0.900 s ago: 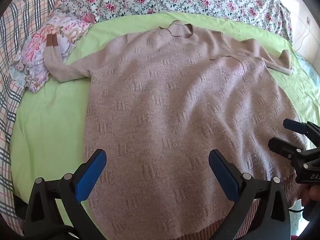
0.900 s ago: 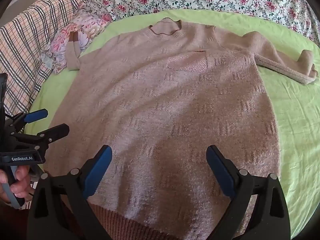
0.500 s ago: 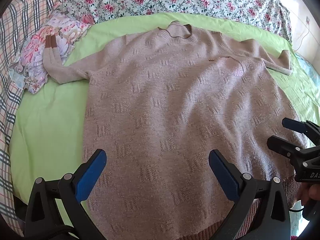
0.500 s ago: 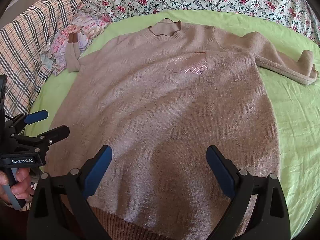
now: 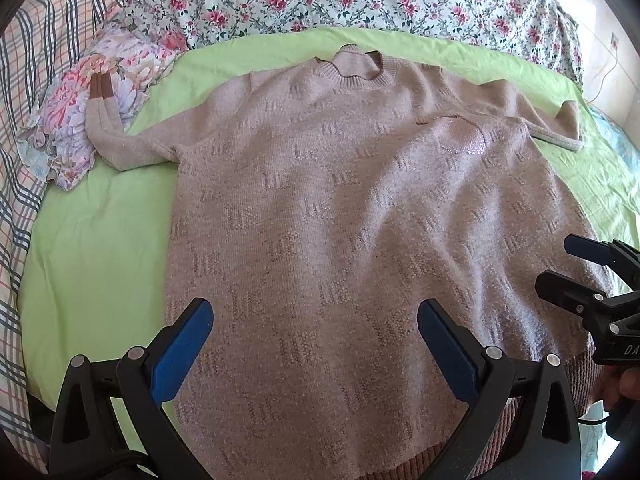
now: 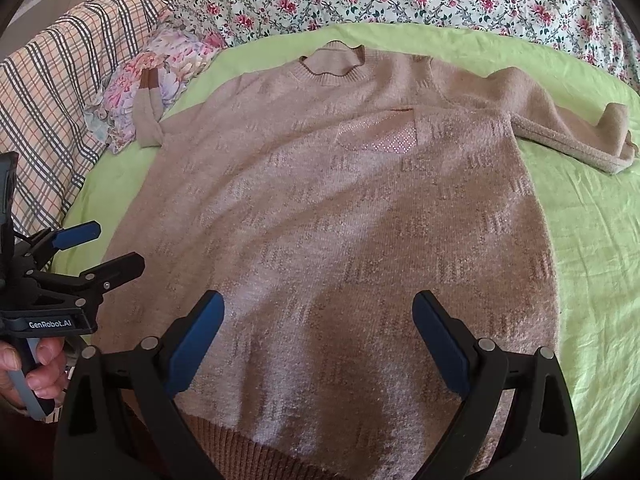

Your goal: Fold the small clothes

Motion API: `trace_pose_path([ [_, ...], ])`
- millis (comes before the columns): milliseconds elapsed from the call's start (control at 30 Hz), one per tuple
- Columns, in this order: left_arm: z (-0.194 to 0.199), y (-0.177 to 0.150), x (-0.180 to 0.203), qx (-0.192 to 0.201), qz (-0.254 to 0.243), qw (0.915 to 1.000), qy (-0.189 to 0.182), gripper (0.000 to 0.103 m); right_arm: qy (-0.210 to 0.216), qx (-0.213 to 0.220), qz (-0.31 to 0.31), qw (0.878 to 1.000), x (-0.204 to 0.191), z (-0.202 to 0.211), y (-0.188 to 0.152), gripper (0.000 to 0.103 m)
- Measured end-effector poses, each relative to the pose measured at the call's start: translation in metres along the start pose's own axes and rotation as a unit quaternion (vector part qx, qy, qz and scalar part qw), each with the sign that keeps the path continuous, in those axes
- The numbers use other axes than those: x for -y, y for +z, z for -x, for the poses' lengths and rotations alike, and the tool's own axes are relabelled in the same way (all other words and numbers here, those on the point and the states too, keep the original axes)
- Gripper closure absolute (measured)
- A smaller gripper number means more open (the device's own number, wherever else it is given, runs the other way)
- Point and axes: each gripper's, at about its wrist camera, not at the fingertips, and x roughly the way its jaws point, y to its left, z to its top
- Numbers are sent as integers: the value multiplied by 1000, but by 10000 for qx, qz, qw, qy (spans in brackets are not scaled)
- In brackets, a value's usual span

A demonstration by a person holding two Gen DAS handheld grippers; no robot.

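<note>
While both grippers hover over the hem, left gripper [image 5: 314,344] and right gripper [image 6: 318,336] jaws stand apart, holding nothing. Sweater [image 5: 340,220] lies flat mid-sheet [image 5: 92,240], 1 sleeve reaching the floral cloth [image 5: 80,120] at the sheet's left edge.

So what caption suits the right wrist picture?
Open right gripper poised above a beige sweater spread flat on a green sheet.

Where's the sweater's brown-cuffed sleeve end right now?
In both wrist views the brown cuff sits far upper left, resting on the crumpled floral cloth beside the plaid blanket, off the green sheet.
</note>
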Motion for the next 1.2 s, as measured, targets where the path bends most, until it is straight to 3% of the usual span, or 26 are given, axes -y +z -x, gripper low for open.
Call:
trace_pose_path([
  [200, 3, 3, 1, 132, -159, 9996, 196, 1, -40, -64, -16, 10000, 1, 3, 2, 8],
  [467, 1, 7, -2, -61, -71, 9999, -46, 1, 20, 8, -107, 9999, 6, 5, 3, 8],
  [733, -2, 9, -2, 67, -27, 9999, -76, 1, 348, 266, -276, 9987, 9, 5, 4, 8],
  [800, -3, 10, -2, 67, -28, 9999, -87, 1, 401, 254, -320, 9984, 10, 5, 5, 8],
  [900, -5, 13, -4, 79, -3, 9998, -163, 1, 99, -75, -303, 9995, 13, 3, 5, 8],
  [1100, -12, 29, -9, 111, -38, 9999, -73, 1, 3, -107, -902, 9959, 55, 11, 14, 8],
  [1200, -15, 43, -14, 203, 25, 9998, -8, 1, -171, 75, -1240, 9921, 90, 24, 18, 12],
])
